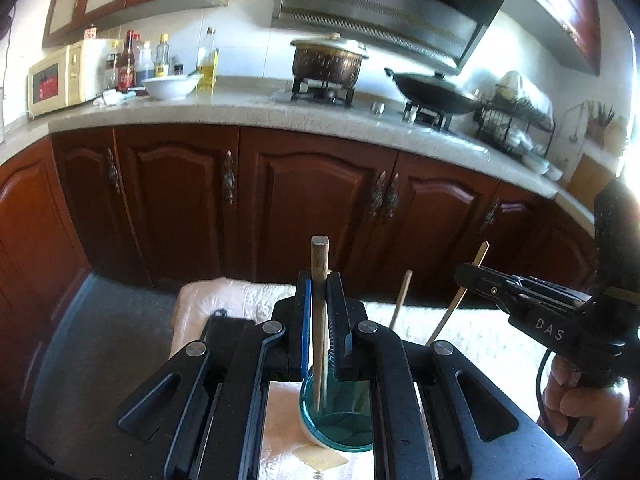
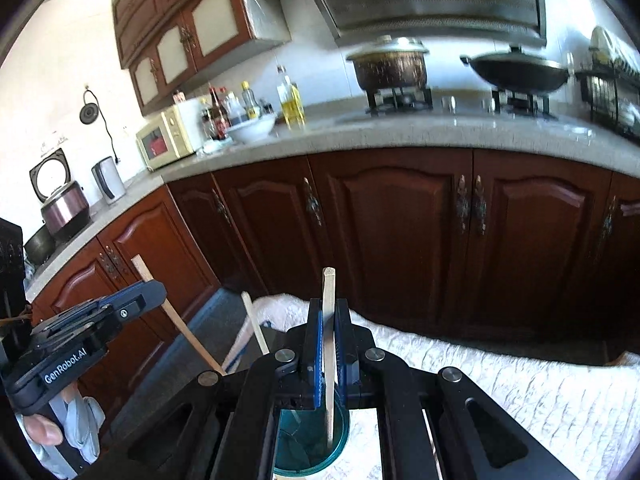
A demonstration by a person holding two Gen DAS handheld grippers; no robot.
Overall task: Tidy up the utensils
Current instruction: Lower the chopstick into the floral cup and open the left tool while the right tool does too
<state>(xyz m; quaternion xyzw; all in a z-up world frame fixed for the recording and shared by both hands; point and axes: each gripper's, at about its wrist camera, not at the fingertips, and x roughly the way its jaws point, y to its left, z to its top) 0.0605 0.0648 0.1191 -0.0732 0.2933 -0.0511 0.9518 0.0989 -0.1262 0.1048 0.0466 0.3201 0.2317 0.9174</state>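
Note:
My left gripper (image 1: 319, 280) is shut on a brownish wooden chopstick (image 1: 320, 320) held upright. Its lower end reaches into a teal cup (image 1: 340, 420) on the white tablecloth (image 1: 240, 296). My right gripper (image 2: 329, 304) is shut on a pale chopstick (image 2: 329, 360) whose tip also sits inside the teal cup (image 2: 304, 448). Each gripper shows in the other's view: the right gripper (image 1: 466, 271) with its slanted chopstick (image 1: 460, 296), the left gripper (image 2: 154, 290) with its chopstick (image 2: 180, 324). A third stick (image 1: 401, 300) leans between them, its lower end hidden.
Dark wooden cabinet doors (image 1: 312, 200) stand close behind the cloth-covered table (image 2: 520, 380). The counter holds a microwave (image 1: 60, 76), white bowl (image 1: 170, 86), bottles, a pot (image 1: 328, 62), a wok (image 1: 432, 92) and a dish rack (image 1: 516, 124). A person's hand (image 1: 580, 408) grips the right handle.

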